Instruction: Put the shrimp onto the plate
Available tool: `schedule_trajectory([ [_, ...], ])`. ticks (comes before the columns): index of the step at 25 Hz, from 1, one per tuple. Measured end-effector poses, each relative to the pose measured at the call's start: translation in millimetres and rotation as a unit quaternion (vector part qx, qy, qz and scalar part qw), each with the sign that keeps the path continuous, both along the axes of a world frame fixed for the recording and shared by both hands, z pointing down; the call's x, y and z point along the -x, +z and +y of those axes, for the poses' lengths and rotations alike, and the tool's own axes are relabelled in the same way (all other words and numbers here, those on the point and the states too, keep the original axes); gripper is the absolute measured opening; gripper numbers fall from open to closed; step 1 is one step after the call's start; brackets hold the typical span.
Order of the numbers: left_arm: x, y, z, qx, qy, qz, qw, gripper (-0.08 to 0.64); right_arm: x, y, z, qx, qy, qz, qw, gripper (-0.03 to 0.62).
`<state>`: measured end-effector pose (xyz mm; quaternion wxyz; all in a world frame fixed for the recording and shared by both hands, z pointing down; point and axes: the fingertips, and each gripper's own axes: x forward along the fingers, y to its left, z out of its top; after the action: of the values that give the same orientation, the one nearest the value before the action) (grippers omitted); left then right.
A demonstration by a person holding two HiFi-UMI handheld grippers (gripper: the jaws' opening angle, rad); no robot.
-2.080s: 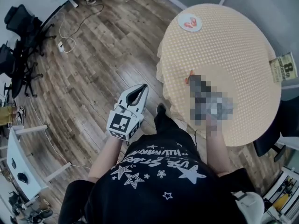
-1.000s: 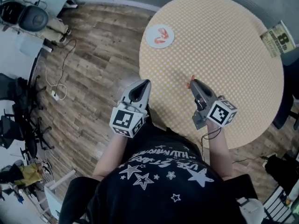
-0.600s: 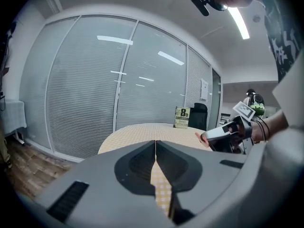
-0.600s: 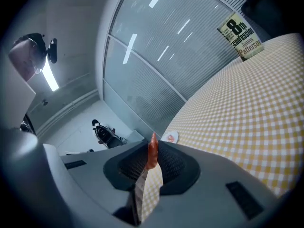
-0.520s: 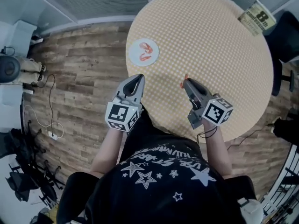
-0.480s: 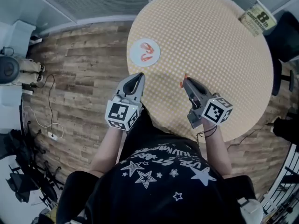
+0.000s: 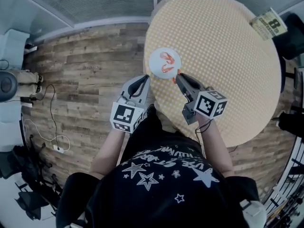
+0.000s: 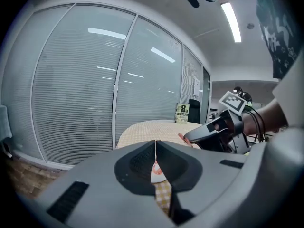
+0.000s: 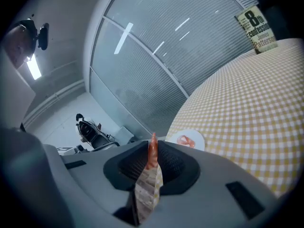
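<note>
A small white plate (image 7: 165, 62) with two orange shrimp (image 7: 166, 62) on it sits at the left edge of the round checked table (image 7: 223, 65). My right gripper (image 7: 177, 76) is shut on another orange shrimp (image 9: 152, 154), its tips just at the plate's near rim. In the right gripper view the plate (image 9: 189, 139) lies a little ahead and to the right of the jaws. My left gripper (image 7: 141, 83) hangs shut and empty over the wooden floor, just left of the table edge. In the left gripper view the plate (image 8: 157, 175) shows through the gap behind the closed jaws.
A booklet with a large "8" (image 7: 269, 24) lies at the table's far right edge. Slatted glass walls (image 9: 156, 56) curve round behind the table. Dark chairs (image 7: 292, 37) stand at the right. A cable (image 7: 50, 122) trails over the wooden floor at left.
My right gripper has carried the shrimp left across the table to the plate's near rim. The view has swung, and the left gripper stays beside the table edge.
</note>
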<state>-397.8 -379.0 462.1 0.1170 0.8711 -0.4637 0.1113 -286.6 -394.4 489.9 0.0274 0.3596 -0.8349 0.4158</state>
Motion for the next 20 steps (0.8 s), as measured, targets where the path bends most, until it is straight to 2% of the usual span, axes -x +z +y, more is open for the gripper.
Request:
schedule_trajectory([
  [8, 25.6, 19.8, -10.0, 0.022, 0.031, 0.011, 0.9992, 0.009, 44.9, 36.8, -34.6, 0.013, 0.019, 0.080, 0.997, 0.061],
  [20, 45.3, 34.9, -30.1, 0.035, 0.031, 0.010, 0.9989, 0.009, 74.2, 88.7, -64.6, 0.062, 0.006, 0.196, 0.979, 0.061],
])
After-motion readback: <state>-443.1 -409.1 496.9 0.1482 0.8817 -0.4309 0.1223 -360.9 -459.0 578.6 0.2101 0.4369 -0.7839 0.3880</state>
